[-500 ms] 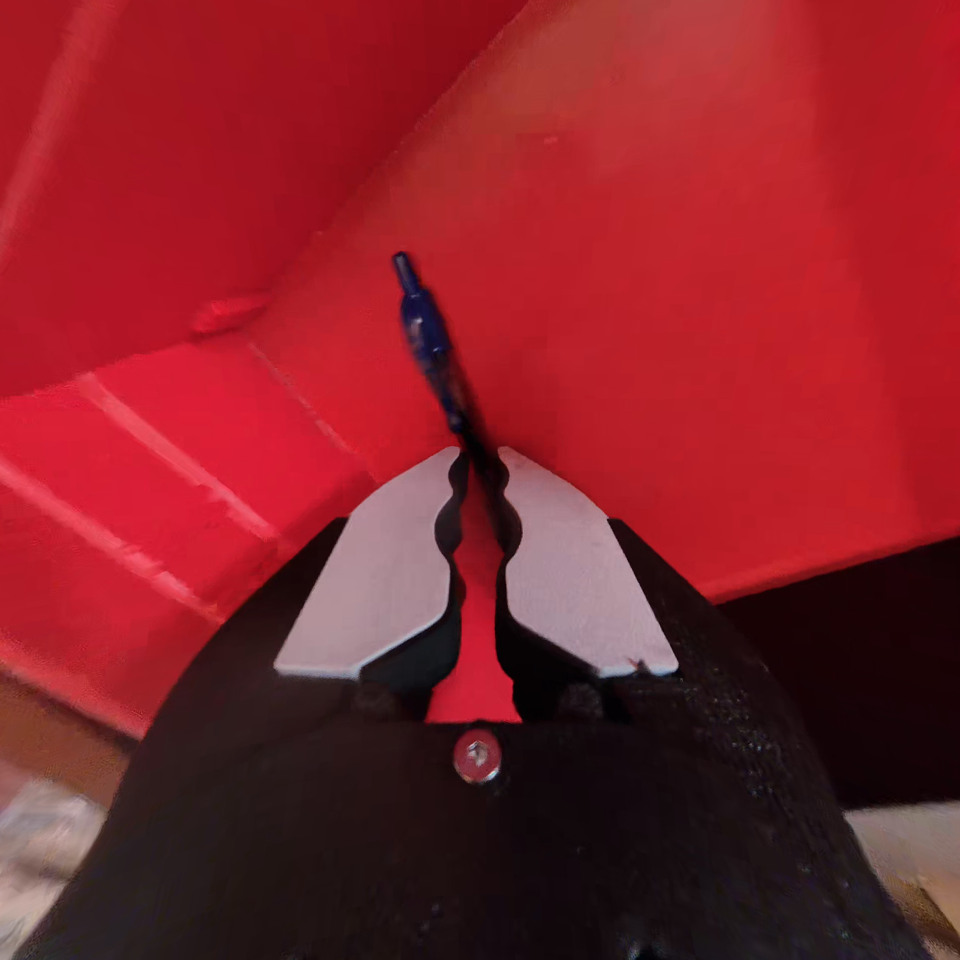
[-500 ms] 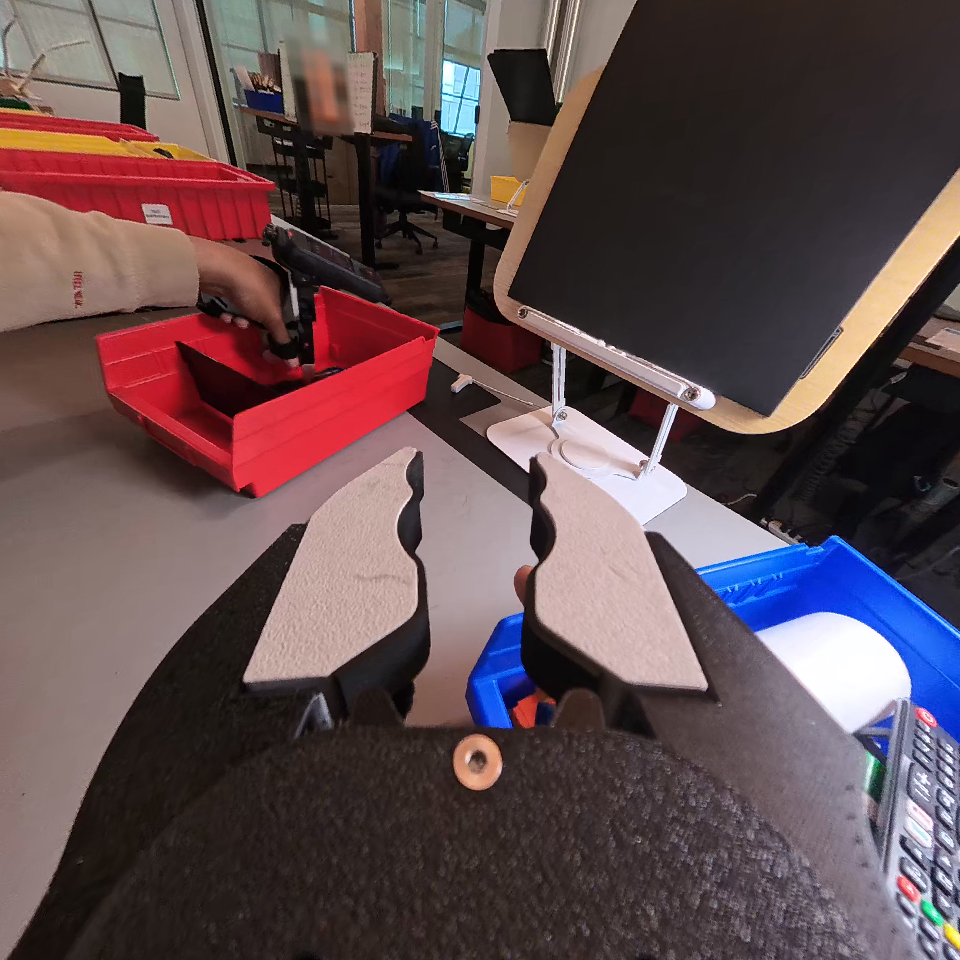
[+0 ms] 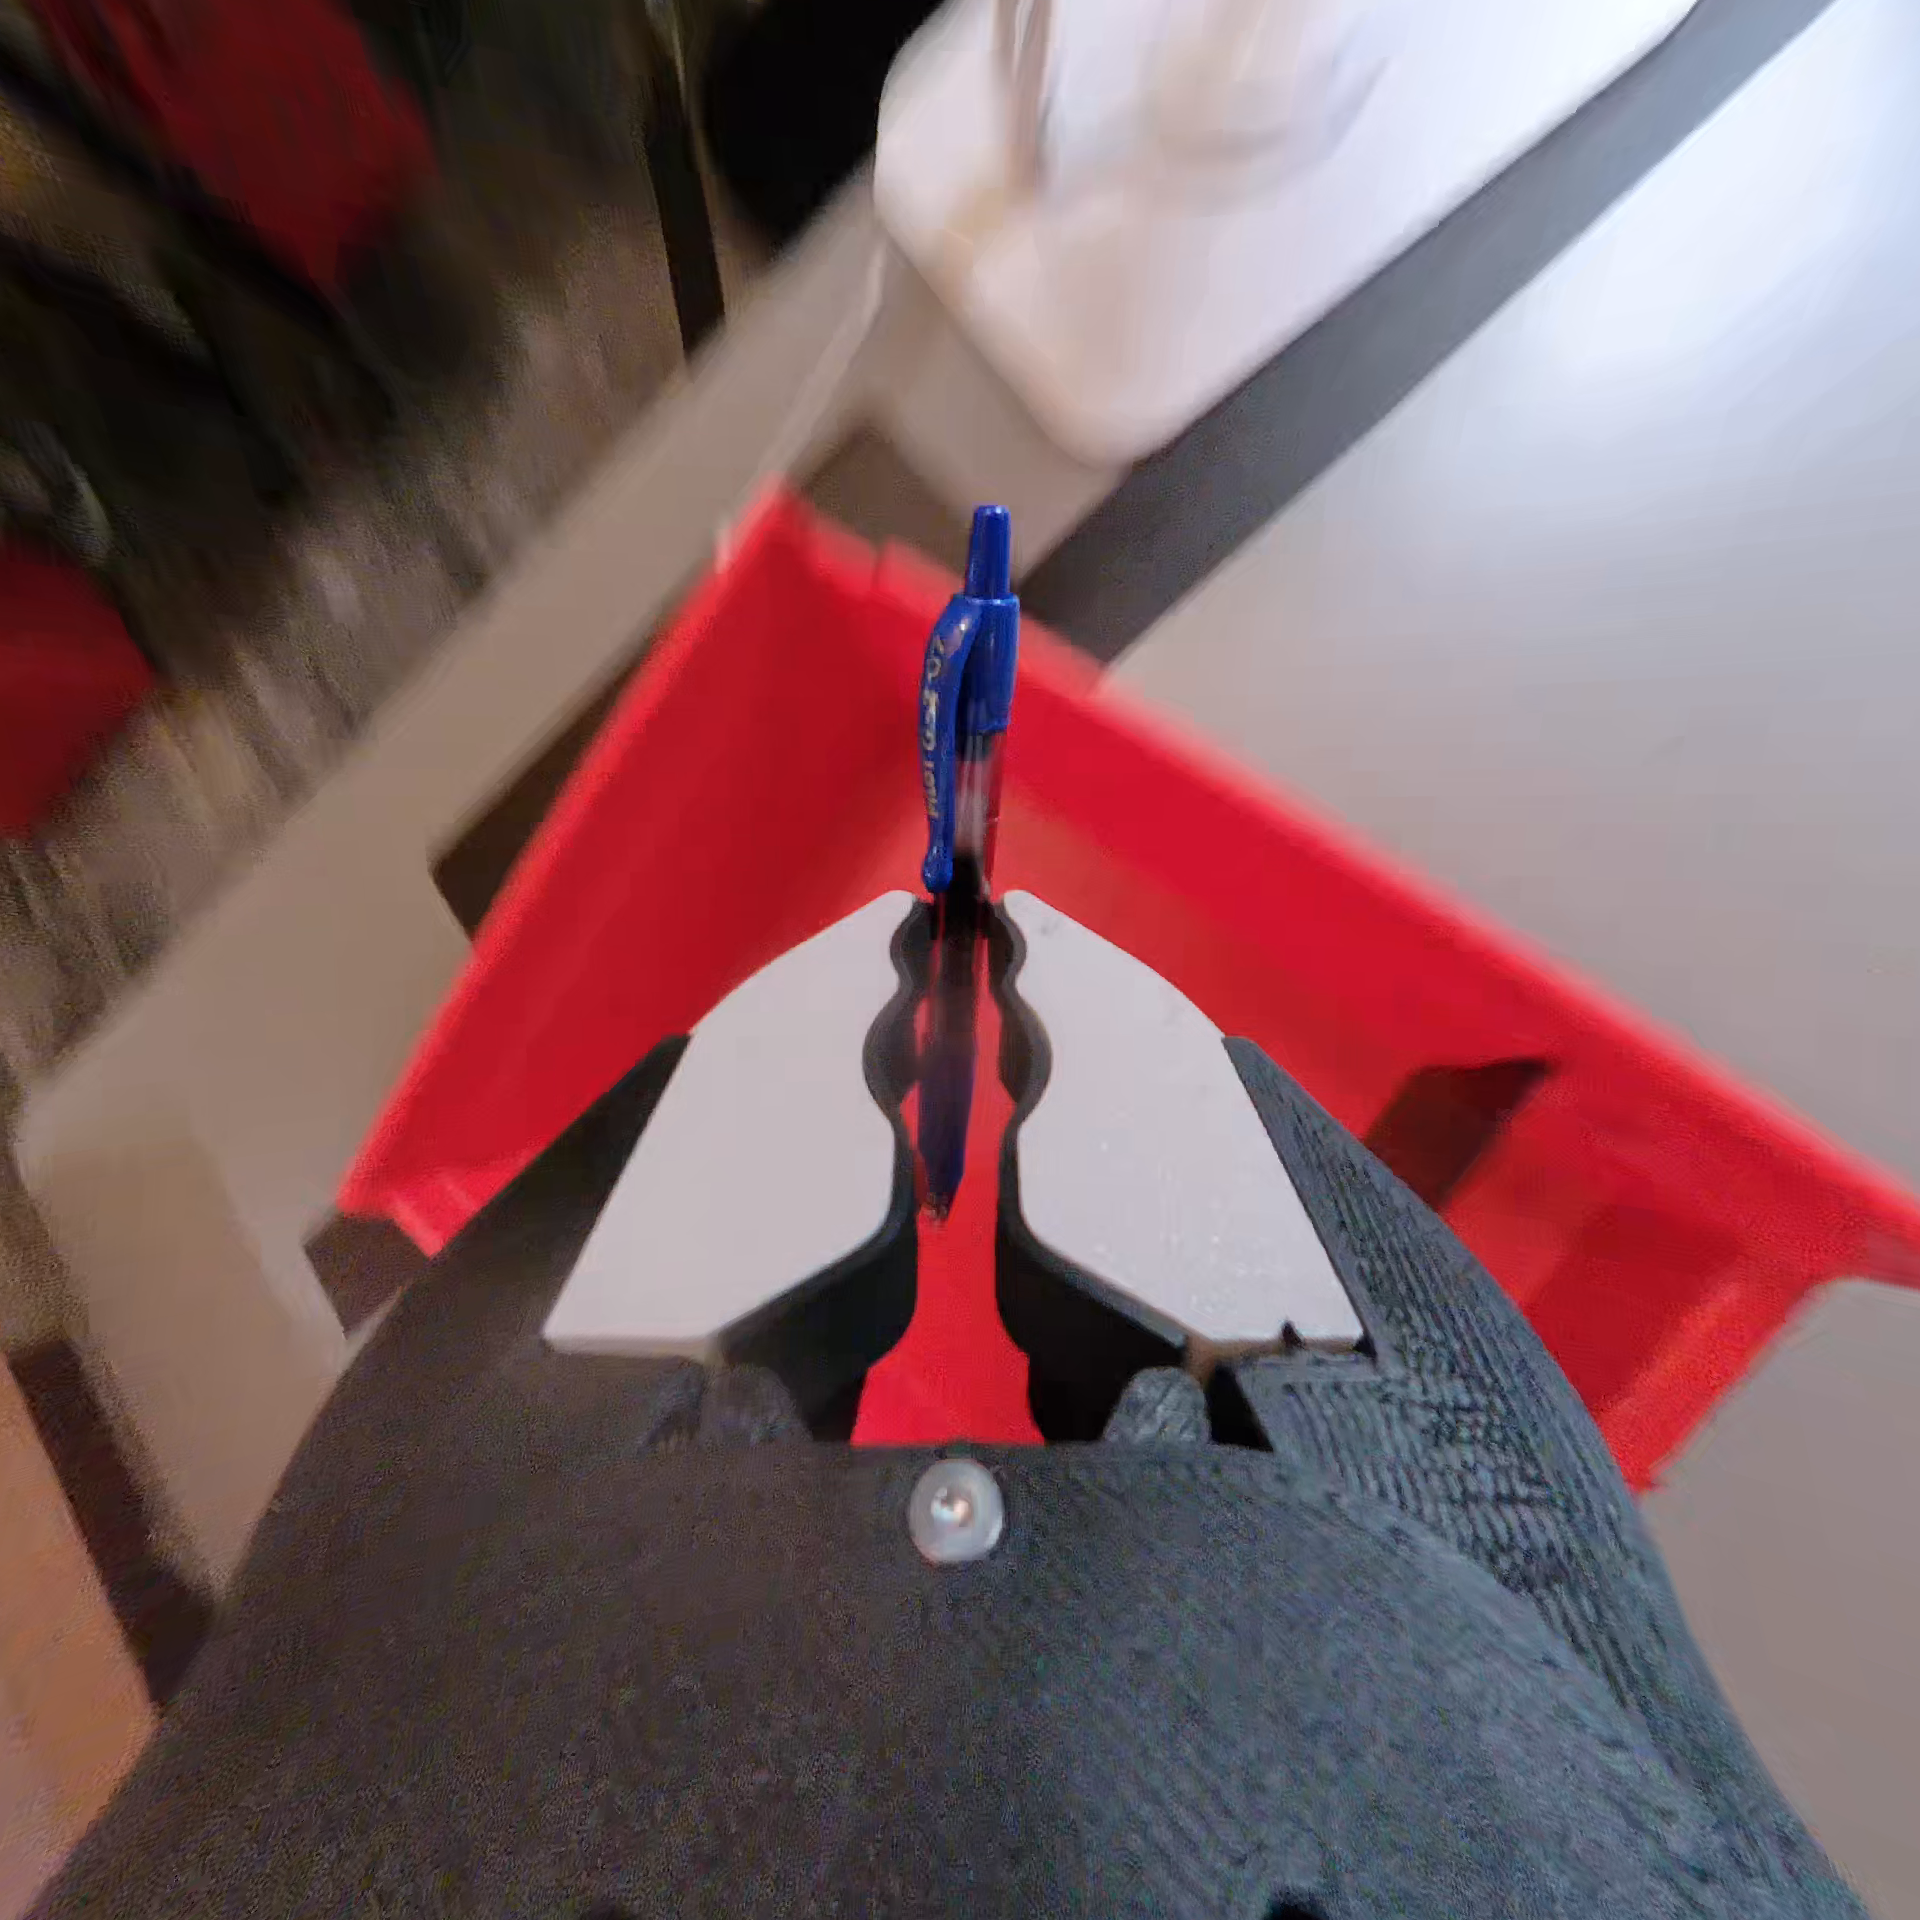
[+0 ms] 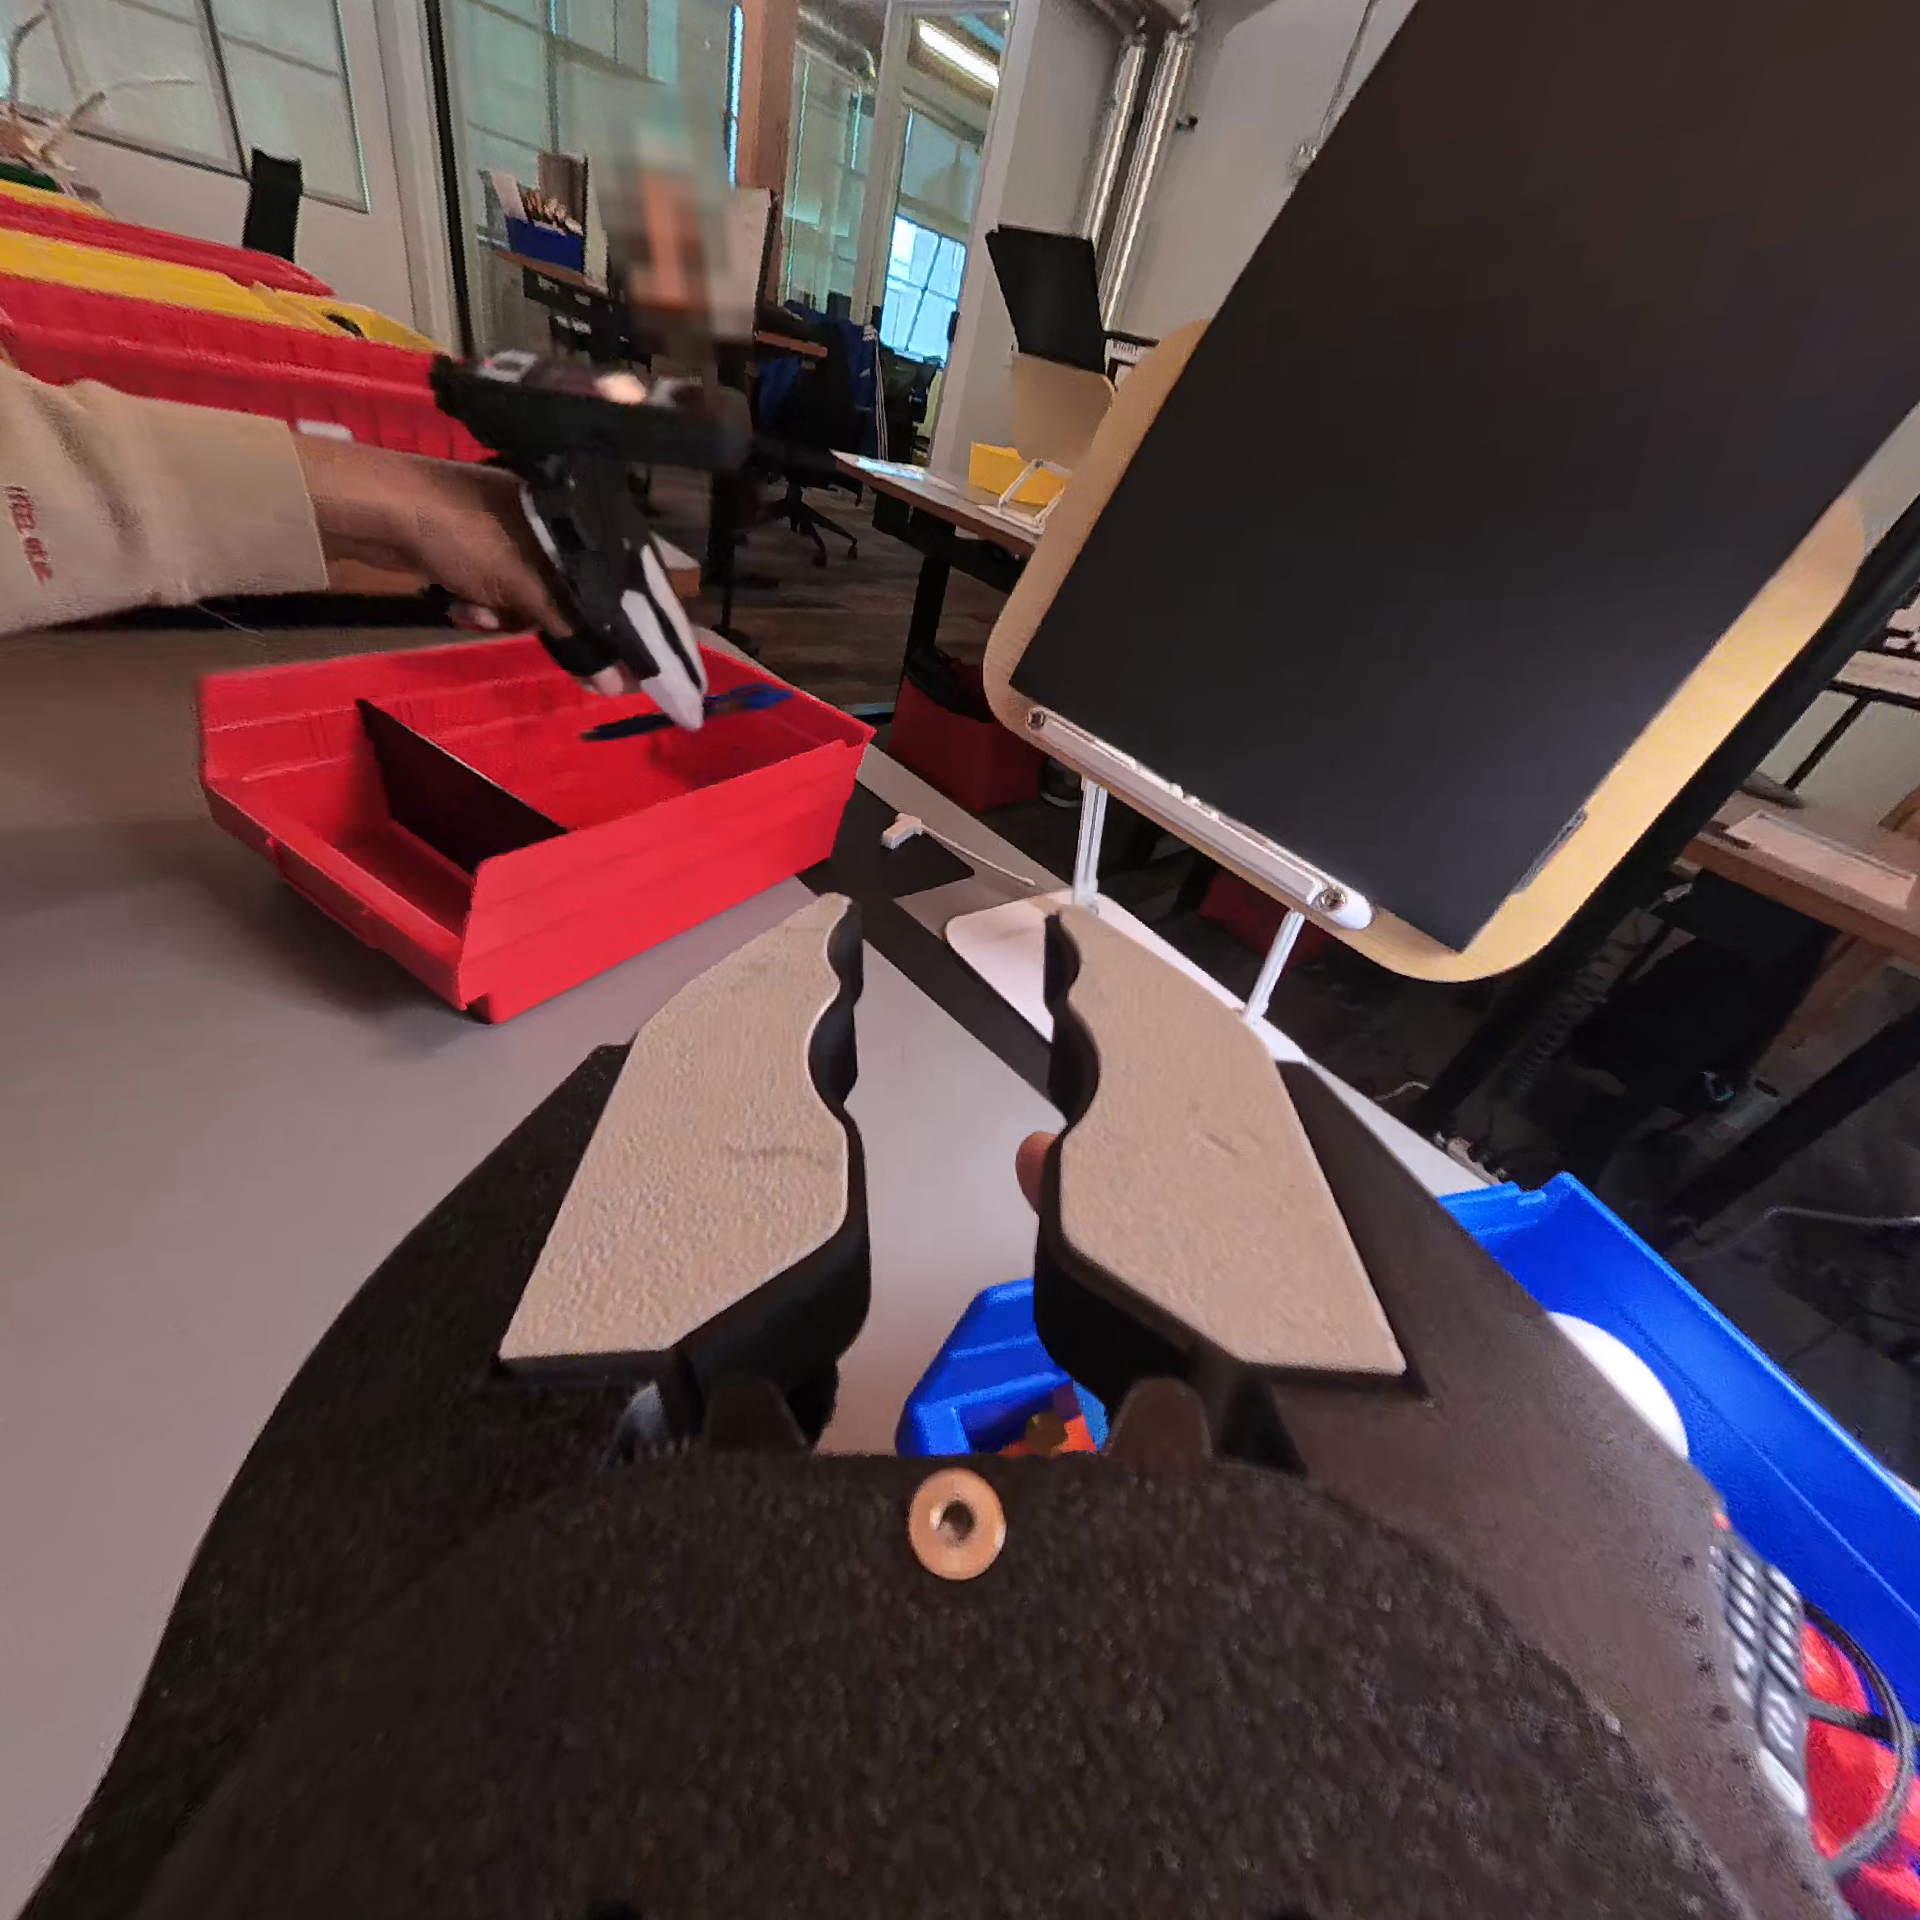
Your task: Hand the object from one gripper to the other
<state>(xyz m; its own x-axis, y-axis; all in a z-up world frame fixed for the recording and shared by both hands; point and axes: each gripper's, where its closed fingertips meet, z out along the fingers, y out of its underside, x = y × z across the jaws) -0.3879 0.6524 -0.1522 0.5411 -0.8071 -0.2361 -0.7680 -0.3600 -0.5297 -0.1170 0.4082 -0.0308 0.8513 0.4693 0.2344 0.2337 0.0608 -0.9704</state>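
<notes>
A blue pen [image 3: 968,727] is clamped between the tips of my left gripper [image 3: 958,906]. Its clip end sticks out past the fingertips. The gripper holds it above a red bin [image 3: 1299,935]. In the right wrist view the left gripper [image 4: 686,712] hangs over the same red bin [image 4: 623,894], with the blue pen [image 4: 727,709] roughly level, held by a person's hand [image 4: 436,540]. My right gripper [image 4: 951,925] is open and empty, above the grey table [image 4: 208,1143], well short of the bin.
A black divider [image 4: 447,800] stands inside the red bin. A tilted dark board on a white stand [image 4: 1455,468] is at the right. A blue bin [image 4: 1662,1351] with a white roll and other items sits at lower right. Red and yellow bins [image 4: 156,312] line the far left. My hands' fingertips stand some 40 cm from each other.
My left gripper has lifted out of the red bin with the pen and now hangs above it. My right gripper has stayed open and has shifted only slightly.
</notes>
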